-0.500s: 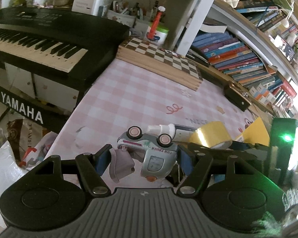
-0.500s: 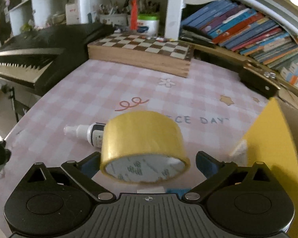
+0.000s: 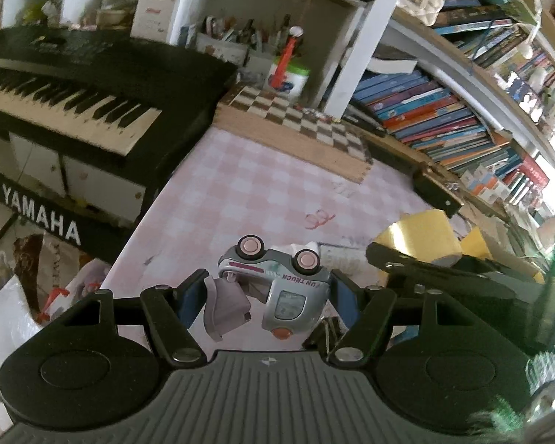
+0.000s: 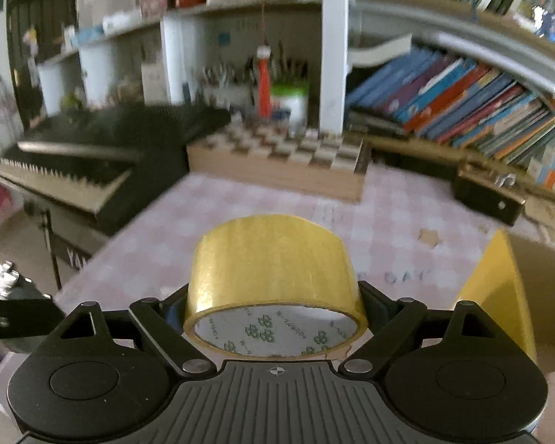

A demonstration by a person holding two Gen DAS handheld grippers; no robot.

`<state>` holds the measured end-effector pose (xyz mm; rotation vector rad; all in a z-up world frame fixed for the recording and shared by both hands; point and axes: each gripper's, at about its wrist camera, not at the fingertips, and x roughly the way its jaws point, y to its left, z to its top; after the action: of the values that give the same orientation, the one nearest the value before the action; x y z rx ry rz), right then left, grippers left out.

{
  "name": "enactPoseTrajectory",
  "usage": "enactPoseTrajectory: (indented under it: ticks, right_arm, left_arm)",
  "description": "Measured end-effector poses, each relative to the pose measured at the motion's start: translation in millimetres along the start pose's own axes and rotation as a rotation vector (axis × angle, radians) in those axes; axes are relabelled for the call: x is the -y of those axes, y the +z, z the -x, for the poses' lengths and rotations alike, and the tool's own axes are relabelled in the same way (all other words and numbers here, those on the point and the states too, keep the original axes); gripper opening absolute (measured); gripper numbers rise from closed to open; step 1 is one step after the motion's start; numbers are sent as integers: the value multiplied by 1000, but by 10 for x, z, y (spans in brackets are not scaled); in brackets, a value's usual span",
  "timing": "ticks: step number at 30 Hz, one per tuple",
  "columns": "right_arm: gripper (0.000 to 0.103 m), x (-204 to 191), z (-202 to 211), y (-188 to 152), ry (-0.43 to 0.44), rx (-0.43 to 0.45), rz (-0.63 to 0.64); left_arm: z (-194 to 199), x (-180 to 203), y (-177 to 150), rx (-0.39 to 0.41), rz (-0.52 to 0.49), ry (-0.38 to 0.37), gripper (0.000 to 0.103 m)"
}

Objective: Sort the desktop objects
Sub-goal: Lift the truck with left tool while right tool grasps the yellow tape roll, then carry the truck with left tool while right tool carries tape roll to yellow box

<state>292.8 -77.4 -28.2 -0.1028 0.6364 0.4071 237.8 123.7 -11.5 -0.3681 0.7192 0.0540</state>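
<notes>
Yellow tape roll (image 4: 275, 277), wide and glossy, white core printed with small green marks, lying on its side between the right gripper (image 4: 273, 305) fingers, lifted above the pink checked tablecloth (image 4: 240, 214); jaws closing, pads pressed on both flanks of the roll, clenched on it. Grey toy truck (image 3: 281, 281), pink wheels up, lettered "FUN TRUCK", loose grey flap hanging at its left, held upside down between the left gripper (image 3: 264, 296) fingers, jaws about two-thirds apart, clamped on the truck over the near left edge of the cloth. White spray bottle (image 3: 325, 253) lying just beyond the truck; chessboard box (image 4: 277, 162) at the far edge; black keyboard (image 3: 74, 85) to the left; yellow box wall (image 4: 499, 288) near right. Compared with half a second before: roll gripped where it earlier sat loose between wide-set pads, and raised off the cloth; truck and left gripper much as they were.
</notes>
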Motion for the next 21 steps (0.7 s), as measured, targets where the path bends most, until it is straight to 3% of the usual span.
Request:
enactPoseTrajectory:
  ticks: [11,21]
  right_arm:
    - [90,121,698,-1,14,73,-65]
    - [90,43,1118,-289,-11,47,-99]
  left_arm:
    - [352,237,2,52,-24,-117,67]
    - [566,362,-197,20,-63,-212,67]
